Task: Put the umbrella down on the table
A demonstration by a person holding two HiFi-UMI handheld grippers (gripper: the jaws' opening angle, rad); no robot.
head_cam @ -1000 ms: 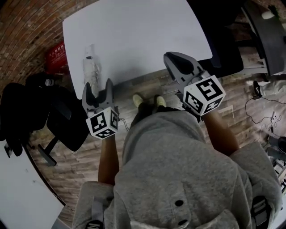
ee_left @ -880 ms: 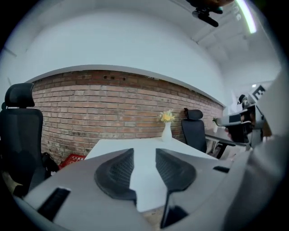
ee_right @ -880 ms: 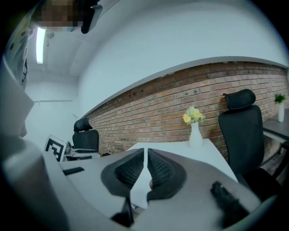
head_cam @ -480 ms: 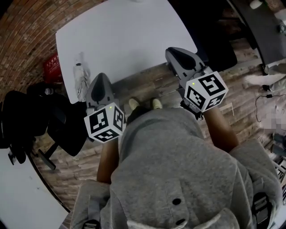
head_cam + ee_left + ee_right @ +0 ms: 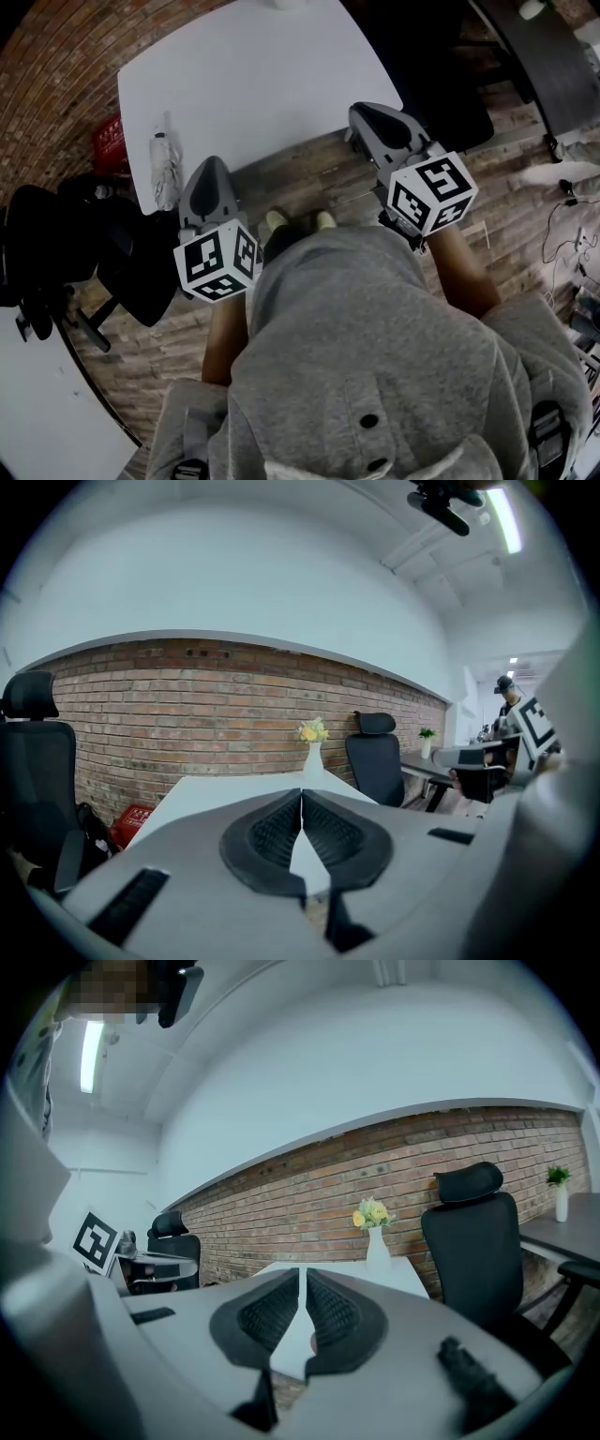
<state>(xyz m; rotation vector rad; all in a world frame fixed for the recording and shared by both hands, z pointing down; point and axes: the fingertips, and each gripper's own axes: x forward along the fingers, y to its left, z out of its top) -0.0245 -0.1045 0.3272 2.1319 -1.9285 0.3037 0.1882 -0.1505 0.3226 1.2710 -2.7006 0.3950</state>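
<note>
White rectangular desk (image 5: 262, 84) by a red brick wall (image 5: 187, 714) bears a folded pale umbrella (image 5: 165, 161); left claw (image 5: 210, 171) and right claw (image 5: 373, 117) are both pressed together, empty.

Matt plastic, soft cloth, rough brick

The left gripper (image 5: 211, 171) and right gripper (image 5: 375, 117) have smooth, matt grey plastic shells, and their pads (image 5: 267, 832) are black and finely ribbed. The table (image 5: 272, 84) is smooth, matt white. The folded umbrella (image 5: 166, 161) looks pale and crinkled, its material unclear. The hoodie (image 5: 375, 356) is grey fleecy cloth. The brick wall (image 5: 187, 705) is rough, and the vase (image 5: 312, 758) is smooth white.
</note>
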